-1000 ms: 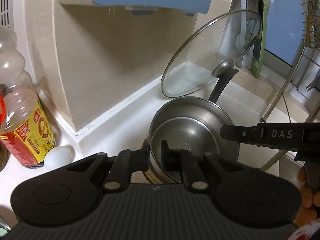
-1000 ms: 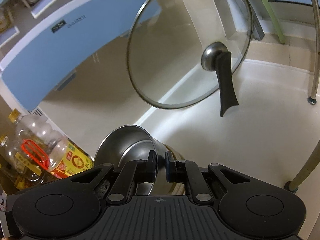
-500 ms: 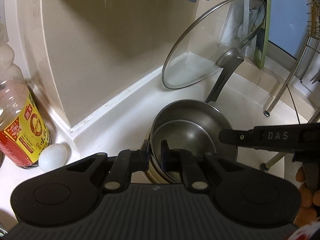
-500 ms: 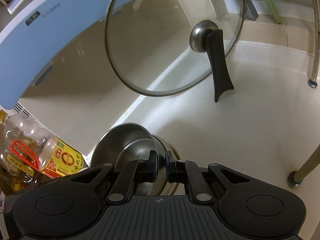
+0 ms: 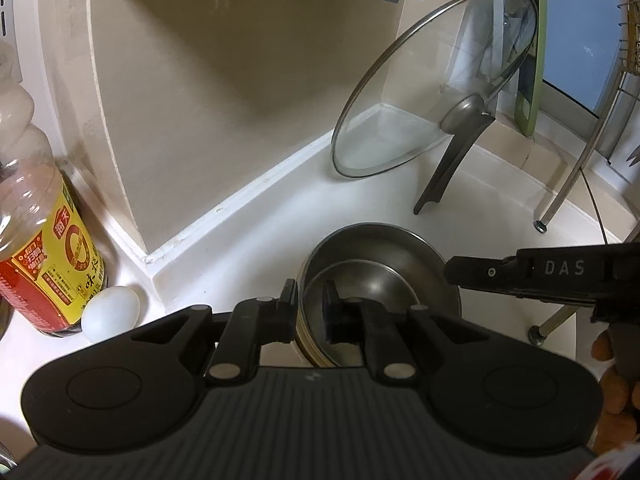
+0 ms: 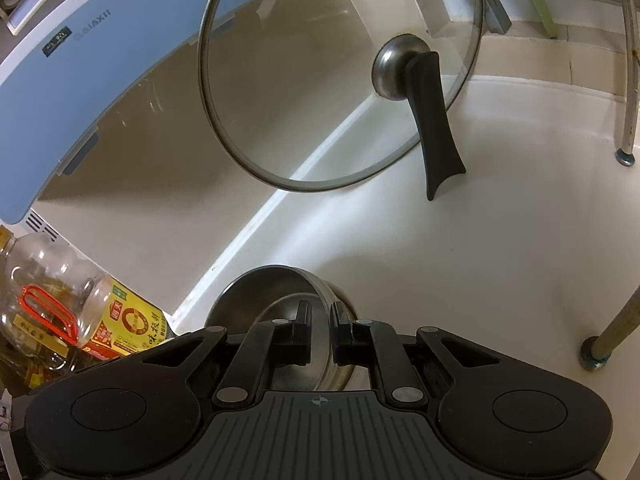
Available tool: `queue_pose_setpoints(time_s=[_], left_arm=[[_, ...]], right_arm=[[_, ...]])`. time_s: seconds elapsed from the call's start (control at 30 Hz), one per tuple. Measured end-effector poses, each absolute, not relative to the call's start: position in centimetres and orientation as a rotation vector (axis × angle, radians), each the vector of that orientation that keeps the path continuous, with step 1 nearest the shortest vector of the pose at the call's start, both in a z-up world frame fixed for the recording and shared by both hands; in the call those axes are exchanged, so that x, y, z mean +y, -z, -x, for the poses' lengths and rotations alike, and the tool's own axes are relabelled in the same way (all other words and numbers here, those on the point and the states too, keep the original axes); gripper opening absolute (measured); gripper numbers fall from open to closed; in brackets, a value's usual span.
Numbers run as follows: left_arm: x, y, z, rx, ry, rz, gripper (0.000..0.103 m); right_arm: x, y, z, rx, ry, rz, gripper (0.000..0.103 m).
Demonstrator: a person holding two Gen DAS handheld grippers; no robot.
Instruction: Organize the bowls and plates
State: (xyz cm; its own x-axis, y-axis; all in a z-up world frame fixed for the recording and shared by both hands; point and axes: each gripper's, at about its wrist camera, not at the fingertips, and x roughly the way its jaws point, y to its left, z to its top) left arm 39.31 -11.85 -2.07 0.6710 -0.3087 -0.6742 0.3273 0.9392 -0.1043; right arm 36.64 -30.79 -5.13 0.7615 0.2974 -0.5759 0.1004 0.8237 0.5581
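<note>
- The left gripper [image 5: 310, 304] had its jaws drawn narrow over the near-left rim of the stacked steel bowls [image 5: 380, 276], one finger outside the wall and one inside.
- The right gripper [image 6: 320, 328] was pinched the same way on the opposite rim, which ran up between its two fingers.
- The stack sat low and near on the white counter [image 6: 500, 240], a smaller bowl nested in a larger one, with what looked like a gold-edged dish beneath. Whether it rested on the counter or hung just clear could not be told.
- Risk one: thin, slick steel could slide out of a narrow rim pinch if the two grippers rose unevenly, tipping the stack.
- Risk two: each pinch might hold only the upper rims, so a lift could leave the bottom piece behind or let it drop free.
- Risk three: the glass lid [image 6: 340, 80] stood propped on its handle just beyond the stack; a forward push could knock it flat.
- Risk four: an egg [image 5: 111, 307] lay to the left, beside the oil bottle [image 5: 38, 240], and a leftward swing could send it rolling.
- The rack leg [image 6: 604, 340] on the right limited room that way.
</note>
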Motion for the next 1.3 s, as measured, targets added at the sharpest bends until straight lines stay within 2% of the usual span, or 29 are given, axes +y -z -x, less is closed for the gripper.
queue_pose_setpoints(time_s=[0.5,0.57,0.63,0.67,0.87,0.93,1.03,1.3], left_arm=[[-10.8,1.0,-37.3,0.731,0.357,-0.006,0.010],[-10.5,0.8,-36.5,0.731,0.355,-0.003,0.010],[-10.3,0.6,-35.6,0.729,0.354,-0.004,0.013],[-10.2,0.6,-35.1,0.729,0.352,-0.006,0.014],[-9.7,0.4,-31.6,0.730,0.347,-0.025,0.020],[-9.5,0.3,-30.3,0.731,0.345,-0.027,0.024],[-9.4,0.3,-28.4,0.730,0.338,-0.032,0.025],[-9.3,0.7,-23.7,0.733,0.328,-0.032,0.029]], right_arm=[[-31.4,4.9,-35.0,0.685,-0.123,-0.596,0.012],[-31.6,4.8,-34.3,0.681,-0.129,-0.596,0.020],[-31.7,4.8,-33.4,0.671,-0.133,-0.593,0.048],[-31.6,4.7,-32.8,0.663,-0.133,-0.588,0.052],[-31.4,4.1,-28.8,0.620,-0.148,-0.555,0.058],[-31.3,3.8,-27.4,0.611,-0.155,-0.551,0.064],[-31.1,3.5,-25.3,0.599,-0.157,-0.519,0.069],[-30.8,3.9,-20.3,0.617,-0.162,-0.459,0.073]])
